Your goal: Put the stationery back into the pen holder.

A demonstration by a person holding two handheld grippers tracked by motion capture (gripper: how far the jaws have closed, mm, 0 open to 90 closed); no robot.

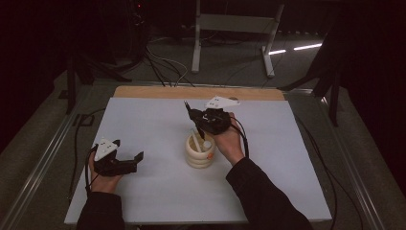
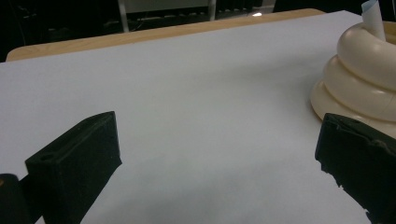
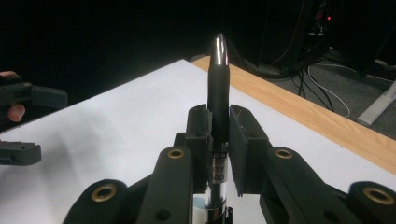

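Observation:
A cream ribbed holder point(image 1: 199, 152) stands mid-table with a white stick and a white-capped item in it. Just above and behind it my right gripper point(image 1: 195, 118) is shut on a black pen point(image 1: 187, 106), which slants over the holder's mouth. In the right gripper view the pen point(image 3: 218, 93) stands upright between the pads of that gripper point(image 3: 218, 128), shiny tip up. My left gripper point(image 1: 128, 162) rests open on the white sheet, left of the holder. Nothing lies between its wide-apart jaws point(image 2: 219, 161), and the holder point(image 2: 364, 74) sits off to their right.
A white sheet point(image 1: 143, 120) covers the table, with a wooden strip point(image 1: 158, 92) along the far edge. Cables point(image 1: 163, 67) and a grey stand's legs point(image 1: 230, 28) are on the dark floor beyond. The left gripper point(image 3: 23, 100) and a fingertip appear far left in the right gripper view.

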